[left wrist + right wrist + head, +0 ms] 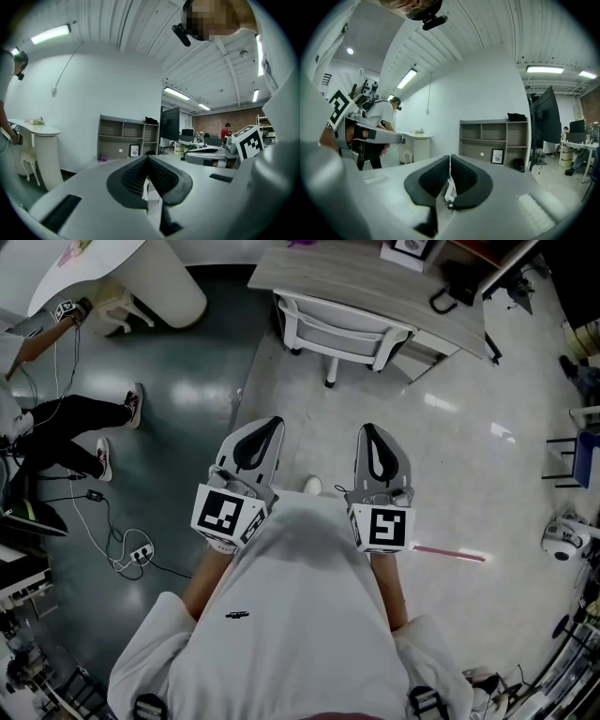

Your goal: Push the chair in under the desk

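In the head view a white chair [342, 334] stands at the wooden desk [375, 282] at the top, its seat partly under the desktop and its back towards me. Both grippers are held close to my body, well short of the chair, pointing at it. My left gripper [265, 423] is shut with nothing in it, and its pads meet in the left gripper view [146, 159]. My right gripper [368, 429] is likewise shut and empty [450, 159]. The chair is hidden behind the jaws in both gripper views; a grey shelf unit [124, 138] on the desk shows above them.
A seated person's legs [75, 418] and floor cables with a power strip [131, 554] lie to the left. A round white table [122, 268] stands top left. A pink strip [450, 552], a white device [562, 540] and a blue stool [577, 451] are to the right.
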`<action>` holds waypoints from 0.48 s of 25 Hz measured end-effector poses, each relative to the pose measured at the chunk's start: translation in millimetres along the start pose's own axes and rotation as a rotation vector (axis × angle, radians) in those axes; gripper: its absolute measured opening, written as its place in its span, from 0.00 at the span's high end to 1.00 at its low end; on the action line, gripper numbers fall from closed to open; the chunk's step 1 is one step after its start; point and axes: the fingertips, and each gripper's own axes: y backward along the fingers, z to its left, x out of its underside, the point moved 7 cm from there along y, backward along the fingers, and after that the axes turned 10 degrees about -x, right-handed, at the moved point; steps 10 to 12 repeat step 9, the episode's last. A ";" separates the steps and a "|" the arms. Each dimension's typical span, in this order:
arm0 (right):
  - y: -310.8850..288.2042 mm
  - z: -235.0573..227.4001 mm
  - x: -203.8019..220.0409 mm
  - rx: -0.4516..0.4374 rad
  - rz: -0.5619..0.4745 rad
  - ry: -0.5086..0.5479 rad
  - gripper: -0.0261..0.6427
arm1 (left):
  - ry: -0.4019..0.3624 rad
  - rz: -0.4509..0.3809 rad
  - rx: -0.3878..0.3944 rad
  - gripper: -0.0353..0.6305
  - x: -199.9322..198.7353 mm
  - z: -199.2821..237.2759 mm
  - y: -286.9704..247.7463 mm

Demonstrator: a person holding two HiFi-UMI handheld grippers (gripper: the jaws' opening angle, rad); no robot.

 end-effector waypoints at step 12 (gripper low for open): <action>7.4 7.5 -2.9 -0.005 -0.006 0.016 0.93 | 0.004 -0.005 0.003 0.94 1.2 -4.4 12.0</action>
